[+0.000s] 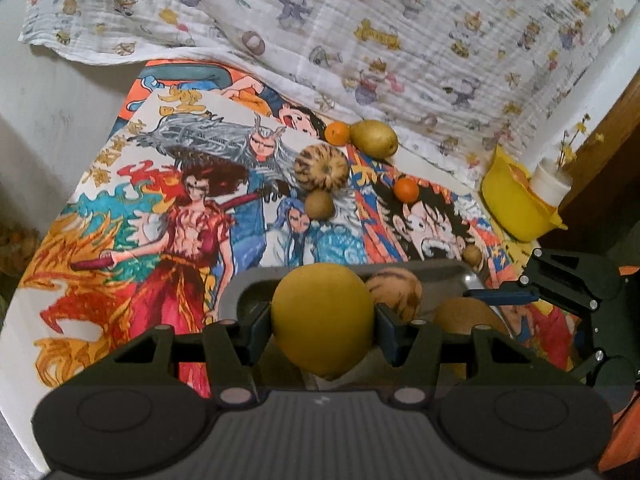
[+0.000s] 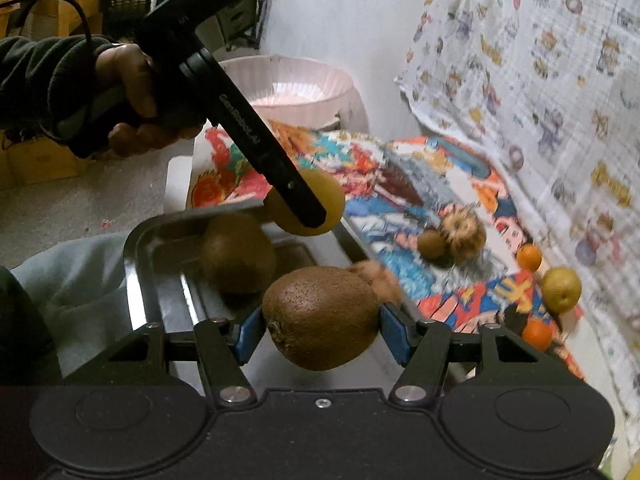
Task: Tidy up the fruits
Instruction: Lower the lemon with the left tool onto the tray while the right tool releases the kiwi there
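While the left gripper (image 1: 323, 322) is pinching a yellow pear (image 1: 322, 316) over the metal tray (image 2: 160, 240), right gripper (image 2: 320, 330) fingers are clamping a kiwi (image 2: 320, 316) there too (remaining fruit is sitting near the table's far edge).

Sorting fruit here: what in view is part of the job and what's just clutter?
Job: pear in left gripper; kiwi in right gripper; tray; melon, oranges on the mat.

Clutter: yellow bowl, white cup, pink bin, printed cloth.
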